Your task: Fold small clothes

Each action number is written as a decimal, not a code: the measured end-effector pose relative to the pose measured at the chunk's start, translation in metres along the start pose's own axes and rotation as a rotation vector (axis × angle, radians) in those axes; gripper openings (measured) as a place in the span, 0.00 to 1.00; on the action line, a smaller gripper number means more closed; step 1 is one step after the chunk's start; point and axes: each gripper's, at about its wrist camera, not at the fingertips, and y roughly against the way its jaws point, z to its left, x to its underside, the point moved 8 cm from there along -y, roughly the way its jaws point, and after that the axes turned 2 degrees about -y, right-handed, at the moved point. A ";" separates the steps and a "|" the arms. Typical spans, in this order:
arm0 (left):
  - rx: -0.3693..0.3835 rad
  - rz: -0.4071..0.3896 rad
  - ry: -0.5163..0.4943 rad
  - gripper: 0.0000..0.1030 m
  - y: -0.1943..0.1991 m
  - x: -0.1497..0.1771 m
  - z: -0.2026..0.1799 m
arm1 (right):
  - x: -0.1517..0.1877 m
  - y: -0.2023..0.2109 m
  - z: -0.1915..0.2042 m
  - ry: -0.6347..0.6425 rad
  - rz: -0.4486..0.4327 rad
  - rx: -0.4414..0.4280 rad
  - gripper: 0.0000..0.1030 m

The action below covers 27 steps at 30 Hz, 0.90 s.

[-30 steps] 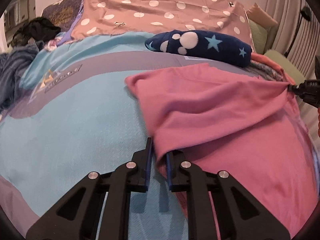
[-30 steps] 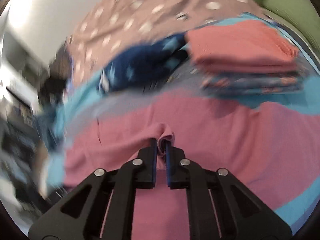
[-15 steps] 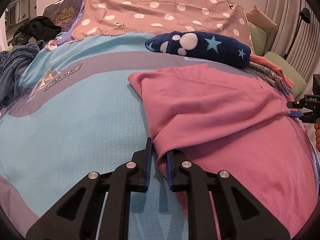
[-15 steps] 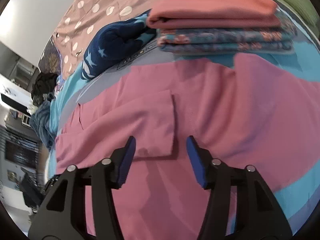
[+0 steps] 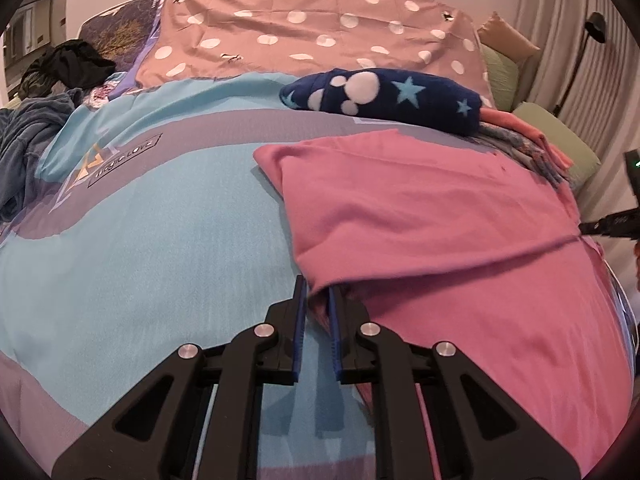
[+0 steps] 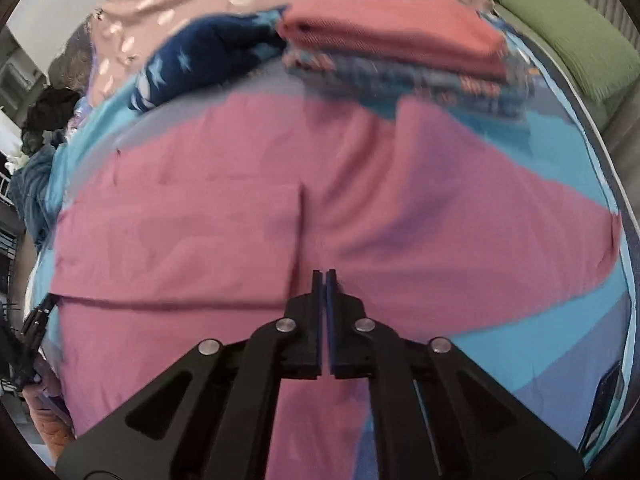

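Pink garment (image 5: 432, 216) spread on the blue bedspread (image 5: 160, 232), one flap folded over. Left gripper (image 5: 317, 300) pinching that flap's corner. Right gripper (image 6: 324, 280) closed, empty, over the cloth. Folded stack (image 6: 396, 36) beyond.

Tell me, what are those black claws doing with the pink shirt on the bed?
A person is folding a pink garment on the bed with two hand-held claws. The left claw pinches a folded-over corner of it. The right claw is shut over the cloth, but blur hides whether it grips any. Behind lie a stack of folded clothes and a navy starred fleece.
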 end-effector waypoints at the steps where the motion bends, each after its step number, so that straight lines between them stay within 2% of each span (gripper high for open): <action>1: 0.004 -0.002 0.000 0.10 0.001 0.000 0.000 | -0.002 0.003 -0.001 -0.005 -0.022 0.000 0.06; 3: 0.014 -0.003 0.005 0.10 0.002 0.001 0.000 | -0.010 0.010 0.007 0.010 -0.068 0.006 0.14; 6: 0.031 0.010 0.025 0.10 -0.002 0.002 0.002 | -0.028 0.024 0.056 0.126 -0.123 -0.035 0.27; 11: 0.091 0.017 0.077 0.11 -0.007 0.001 0.005 | -0.044 0.020 0.196 0.467 -0.127 -0.127 0.41; 14: 0.149 0.032 0.121 0.12 -0.012 0.002 0.007 | -0.040 -0.003 0.297 0.660 -0.065 -0.213 0.45; 17: 0.205 0.026 0.156 0.18 -0.013 0.004 0.009 | -0.035 -0.031 0.369 0.763 0.008 -0.232 0.46; 21: 0.263 0.023 0.197 0.21 -0.013 0.004 0.009 | -0.025 -0.066 0.438 0.944 0.063 -0.157 0.55; 23: 0.269 0.022 0.202 0.21 -0.013 0.005 0.009 | -0.018 -0.083 0.458 1.025 0.091 -0.112 0.55; 26: 0.267 0.021 0.202 0.21 -0.013 0.004 0.008 | -0.012 -0.102 0.468 1.087 0.125 -0.042 0.55; 27: 0.267 0.021 0.205 0.21 -0.013 0.004 0.008 | -0.012 -0.108 0.468 1.101 0.136 -0.014 0.48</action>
